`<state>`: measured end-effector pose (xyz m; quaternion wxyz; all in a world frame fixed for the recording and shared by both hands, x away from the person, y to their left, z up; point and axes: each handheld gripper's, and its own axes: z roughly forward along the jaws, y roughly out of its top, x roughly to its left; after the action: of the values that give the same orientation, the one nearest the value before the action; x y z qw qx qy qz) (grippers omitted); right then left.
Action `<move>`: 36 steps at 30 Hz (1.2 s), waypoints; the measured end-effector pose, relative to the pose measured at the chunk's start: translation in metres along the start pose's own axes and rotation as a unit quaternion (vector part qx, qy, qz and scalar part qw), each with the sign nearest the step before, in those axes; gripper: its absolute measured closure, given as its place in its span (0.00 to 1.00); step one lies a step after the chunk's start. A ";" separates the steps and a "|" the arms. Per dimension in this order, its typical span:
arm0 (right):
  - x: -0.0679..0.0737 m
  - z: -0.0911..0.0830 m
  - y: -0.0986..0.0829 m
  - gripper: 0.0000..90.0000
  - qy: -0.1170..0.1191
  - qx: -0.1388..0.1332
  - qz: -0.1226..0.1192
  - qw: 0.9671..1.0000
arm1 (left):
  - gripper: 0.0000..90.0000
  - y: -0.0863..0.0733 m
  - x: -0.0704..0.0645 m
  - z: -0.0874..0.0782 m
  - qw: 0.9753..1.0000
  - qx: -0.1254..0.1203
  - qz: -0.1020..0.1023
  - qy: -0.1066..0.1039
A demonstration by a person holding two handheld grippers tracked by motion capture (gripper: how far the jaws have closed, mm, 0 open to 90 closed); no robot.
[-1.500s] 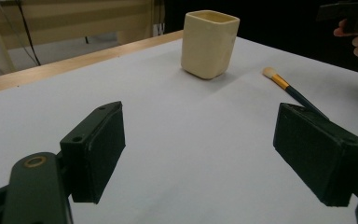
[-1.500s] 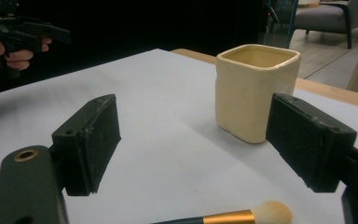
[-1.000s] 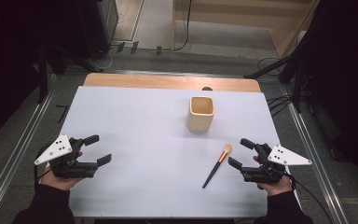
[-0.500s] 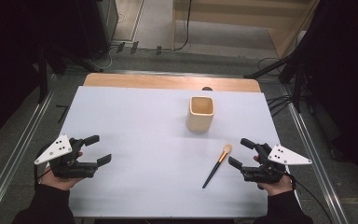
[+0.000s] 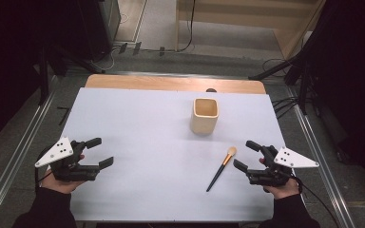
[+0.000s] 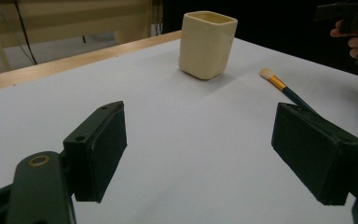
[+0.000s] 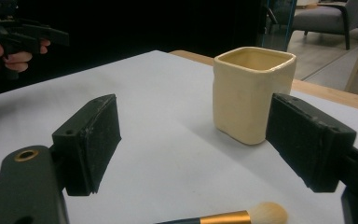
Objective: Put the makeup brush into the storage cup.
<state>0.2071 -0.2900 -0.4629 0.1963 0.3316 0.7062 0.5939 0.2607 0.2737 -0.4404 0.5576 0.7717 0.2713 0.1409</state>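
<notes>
The white table carries a cream cup upright toward its far right. The left gripper by the near left corner and the right gripper by the near right edge both gape wide, empty. A brush lies just beside the right gripper, bristles toward the cup.

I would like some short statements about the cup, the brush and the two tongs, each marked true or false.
1. The cream cup stands upright on the white table. True.
2. The makeup brush stands inside the cup. False: it lies flat on the table, nearer the person than the cup.
3. The right tongs are open and hold nothing. True.
4. The left tongs are shut on the brush. False: they are open and empty, far from it.
5. The brush's bristle end points toward the cup. True.
</notes>
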 end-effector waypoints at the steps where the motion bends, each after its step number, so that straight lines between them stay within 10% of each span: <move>1: 0.000 0.000 0.000 0.21 0.000 0.000 0.000 1.000 | 0.20 0.000 0.000 0.000 1.000 0.000 0.000 0.000; 22: -0.005 0.011 0.008 0.21 0.030 0.013 -0.025 0.999 | 0.21 0.000 0.000 0.000 1.000 0.003 0.002 0.001; 36: -0.032 0.030 0.009 0.22 0.060 0.031 -0.024 0.997 | 0.21 -0.003 0.001 -0.004 1.000 0.004 -0.006 0.008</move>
<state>0.2519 -0.2909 -0.4642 0.1574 0.2841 0.7429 0.5853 0.2589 0.2780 -0.4418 0.5536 0.7709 0.2810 0.1425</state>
